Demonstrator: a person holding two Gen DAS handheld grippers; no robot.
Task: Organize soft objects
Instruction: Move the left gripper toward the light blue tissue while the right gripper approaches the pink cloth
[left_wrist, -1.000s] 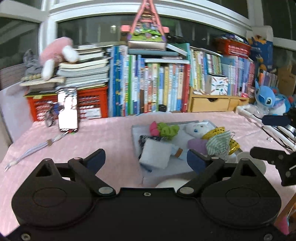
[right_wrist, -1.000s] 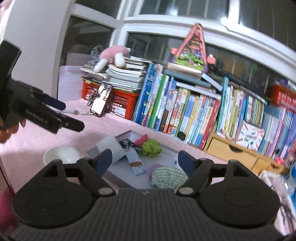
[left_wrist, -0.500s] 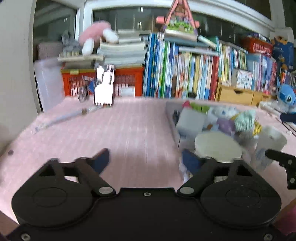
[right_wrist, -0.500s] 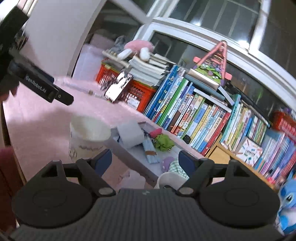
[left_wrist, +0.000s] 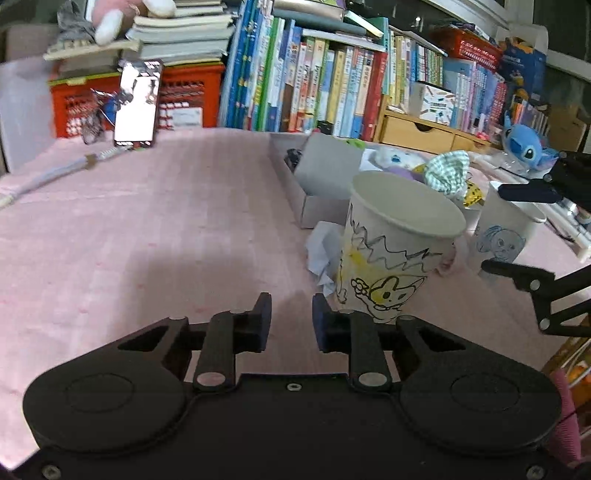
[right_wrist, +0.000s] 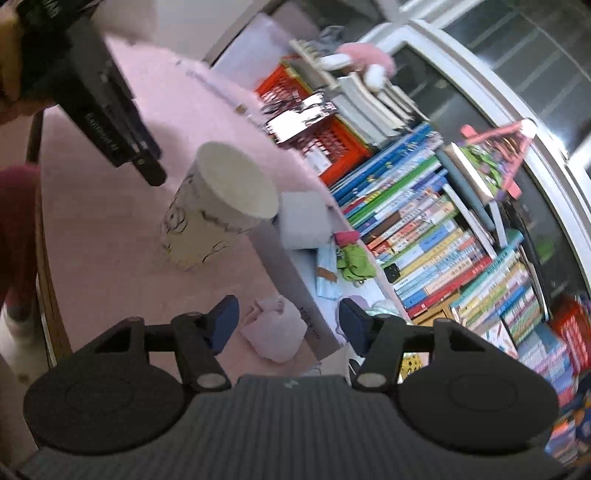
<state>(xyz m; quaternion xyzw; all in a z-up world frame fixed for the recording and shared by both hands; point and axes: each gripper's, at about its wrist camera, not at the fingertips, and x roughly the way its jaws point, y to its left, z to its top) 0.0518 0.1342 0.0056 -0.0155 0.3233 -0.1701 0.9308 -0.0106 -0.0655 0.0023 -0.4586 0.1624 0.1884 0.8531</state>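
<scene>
A pale pink soft bundle (right_wrist: 275, 328) lies on the pink tablecloth against the grey tray (right_wrist: 295, 284). It sits between the fingers of my right gripper (right_wrist: 288, 321), whose jaws are closing without pressing on it. My left gripper (left_wrist: 291, 314) hangs low over bare cloth, jaws closing to a narrow gap with nothing between them. Just right of it stands a drawn-on paper cup (left_wrist: 399, 251), with crumpled tissue (left_wrist: 321, 251) behind. The tray holds a green checked cloth (left_wrist: 447, 173), a white plush (left_wrist: 395, 158) and a grey-white block (right_wrist: 303, 221).
A second paper cup (left_wrist: 506, 229) stands right of the first, between the right gripper's fingers (left_wrist: 517, 273). Books, a red crate (left_wrist: 184, 99), a phone (left_wrist: 136, 103) and a blue plush (left_wrist: 524, 140) line the far edge. A cable (left_wrist: 55, 170) lies far left.
Both grippers have sunk toward the table and come close to the cups. The left jaws have narrowed a lot. The right gripper has rolled, and its jaws have narrowed around the pink bundle.
</scene>
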